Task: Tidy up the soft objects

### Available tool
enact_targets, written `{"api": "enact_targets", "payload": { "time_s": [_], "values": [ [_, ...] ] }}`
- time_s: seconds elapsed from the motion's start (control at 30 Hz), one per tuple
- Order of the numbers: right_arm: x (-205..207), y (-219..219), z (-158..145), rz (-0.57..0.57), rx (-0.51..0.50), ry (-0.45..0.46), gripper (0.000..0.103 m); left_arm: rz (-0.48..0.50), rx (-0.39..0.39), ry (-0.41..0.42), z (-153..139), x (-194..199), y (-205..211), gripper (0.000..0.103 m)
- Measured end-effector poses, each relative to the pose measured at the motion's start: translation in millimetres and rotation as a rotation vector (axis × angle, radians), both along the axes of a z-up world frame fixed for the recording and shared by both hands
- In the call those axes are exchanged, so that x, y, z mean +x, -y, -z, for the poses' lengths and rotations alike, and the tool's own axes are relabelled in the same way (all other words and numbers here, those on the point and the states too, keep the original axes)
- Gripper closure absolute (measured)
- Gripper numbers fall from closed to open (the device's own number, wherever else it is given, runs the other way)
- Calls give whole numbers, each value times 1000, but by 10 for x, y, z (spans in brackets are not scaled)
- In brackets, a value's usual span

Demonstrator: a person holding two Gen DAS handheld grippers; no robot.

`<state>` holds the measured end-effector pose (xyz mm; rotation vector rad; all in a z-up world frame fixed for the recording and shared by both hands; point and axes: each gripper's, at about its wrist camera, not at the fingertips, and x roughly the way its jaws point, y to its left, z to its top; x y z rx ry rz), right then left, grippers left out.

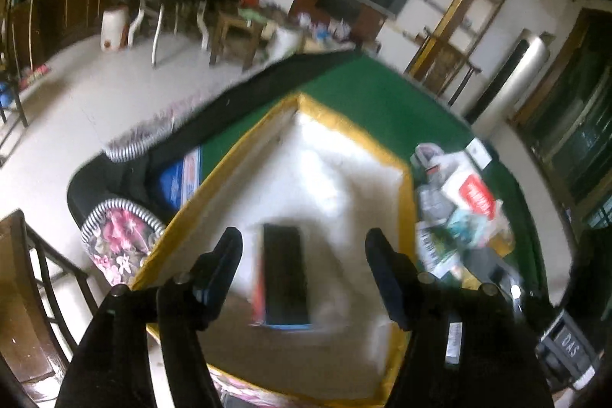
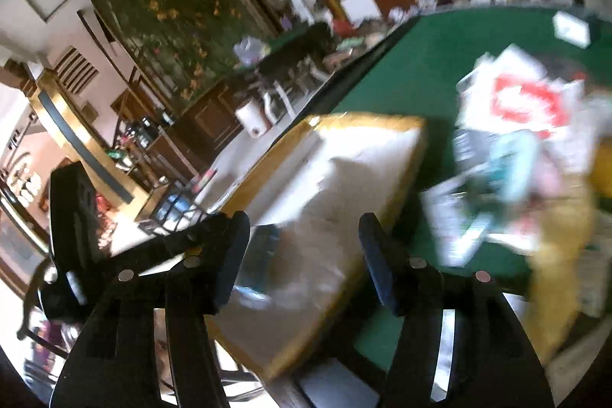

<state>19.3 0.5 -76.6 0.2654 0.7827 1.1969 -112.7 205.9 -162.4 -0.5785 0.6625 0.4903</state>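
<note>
A box with yellow edges and a white inside (image 1: 329, 178) sits on the green table (image 1: 375, 94). A dark flat packet (image 1: 285, 278) lies on its floor. My left gripper (image 1: 304, 274) is open and empty, hovering over the box with the packet between its fingers. A pile of soft packets (image 1: 459, 213) lies to the right of the box. In the right wrist view the box (image 2: 344, 171) is ahead and the pile (image 2: 516, 148) is to the right, blurred. My right gripper (image 2: 304, 255) is open and empty above the box's near right edge.
A floral cushion (image 1: 114, 239) and a blue packet (image 1: 179, 178) lie left of the box near the table's edge. A dark wooden chair (image 1: 30, 285) stands at the left. Further chairs, a white bin (image 1: 113, 27) and cabinets stand beyond the table.
</note>
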Motion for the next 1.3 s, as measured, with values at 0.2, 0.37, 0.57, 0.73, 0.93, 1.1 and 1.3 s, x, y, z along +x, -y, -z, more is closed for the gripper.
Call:
{"api": "enact_targets", "payload": {
  "time_s": [0.2,0.37,0.57,0.73,0.93,1.1,1.3],
  "values": [
    [18,878,154,73,-39,-5,34,74,111,81,-256,-51,486,25],
    [79,1573,416,180,-187,33,32,330,6,35,-188,277,1072,25],
    [262,1897,842,269,-322,-68,32,501,83,-142,79,635,1553,26],
    [164,1778,957,266,-406,-38,32,494,119,-209,162,685,1533,26],
    [38,1654,942,335,-532,60,40,515,80,-237,210,865,1533,26],
    [-82,1580,948,363,-583,88,47,570,112,-320,345,1130,1633,42],
    [-64,1560,878,359,-543,78,89,508,210,-387,529,1179,1725,89]
  ]
}}
